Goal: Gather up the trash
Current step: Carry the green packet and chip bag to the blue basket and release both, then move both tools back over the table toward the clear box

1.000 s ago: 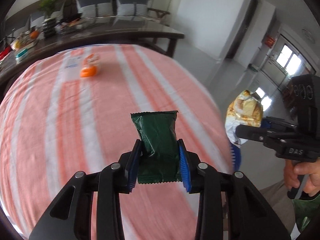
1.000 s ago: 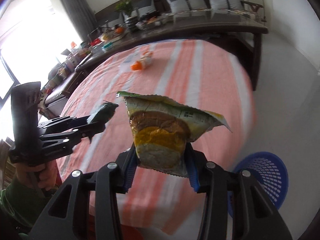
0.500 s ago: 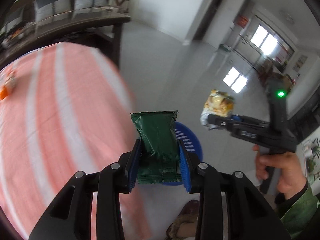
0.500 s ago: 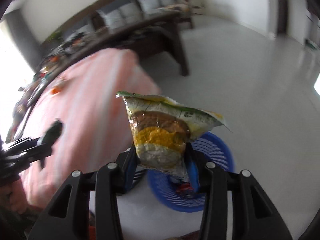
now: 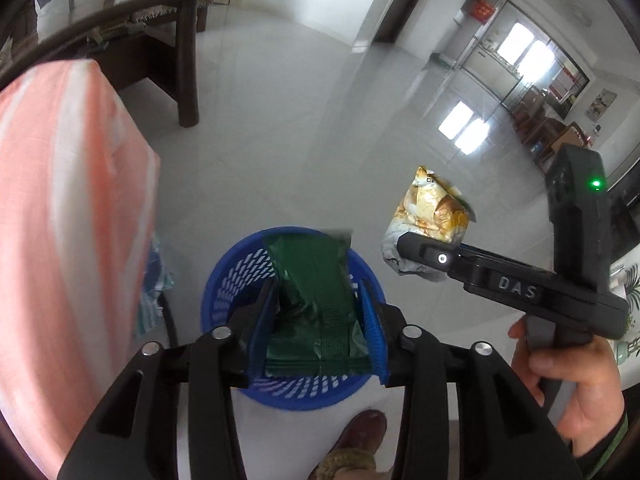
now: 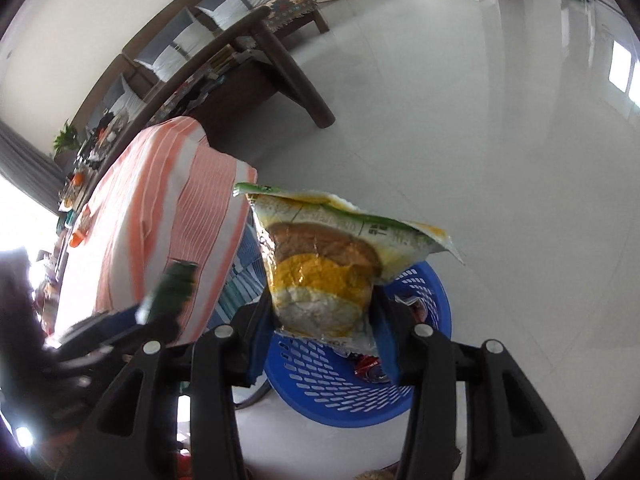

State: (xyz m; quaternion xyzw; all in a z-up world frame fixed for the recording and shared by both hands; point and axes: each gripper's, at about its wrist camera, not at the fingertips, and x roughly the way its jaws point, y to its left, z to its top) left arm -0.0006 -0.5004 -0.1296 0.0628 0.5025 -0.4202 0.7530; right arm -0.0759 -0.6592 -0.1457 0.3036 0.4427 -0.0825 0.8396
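Left gripper [image 5: 316,320] clamped on green packet [image 5: 316,300], directly over blue basket [image 5: 224,292]. Right gripper [image 6: 324,320] clamped on yellow bag [image 6: 324,276], above basket's rim [image 6: 436,300]. Beyond, striped tablecloth [image 6: 160,220], then glossy floor [image 5: 300,140].

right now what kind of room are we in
Most likely a home living or dining room: a sofa with cushions along the wall, a long wooden table, a table under a striped cloth, and a blue bin on a glossy tiled floor.
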